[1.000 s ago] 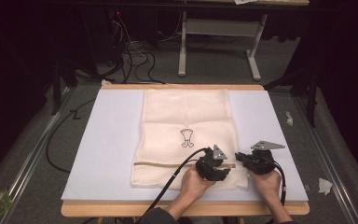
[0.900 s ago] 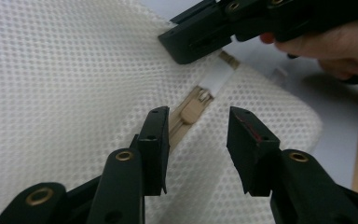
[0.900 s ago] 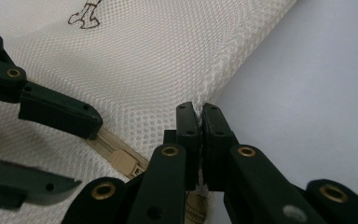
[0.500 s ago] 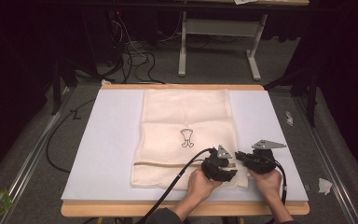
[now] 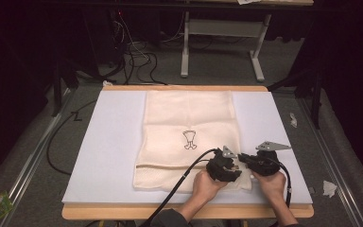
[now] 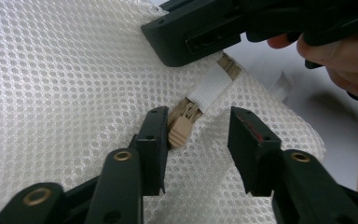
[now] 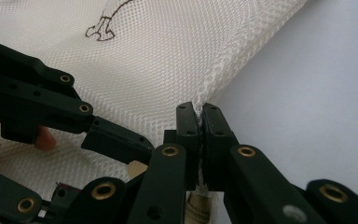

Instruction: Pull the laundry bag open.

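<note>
At near right corner of mesh bag (image 5: 189,137) on table (image 5: 108,142), right tool (image 7: 199,122) clamps bag's edge; left tool (image 6: 193,135), jaws just closing, not yet gripping zipper pull (image 6: 181,130). Pull could slip sideways, jaws catching mesh instead.

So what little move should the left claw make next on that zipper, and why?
Probably close the left claw on the beige zipper pull. Its jaws, which have just been closing, stand open with the pull beside one pad and not pinched. The right claw is already shut on the edge of the mesh bag, so the bag seems braced for sliding the zipper.
</note>
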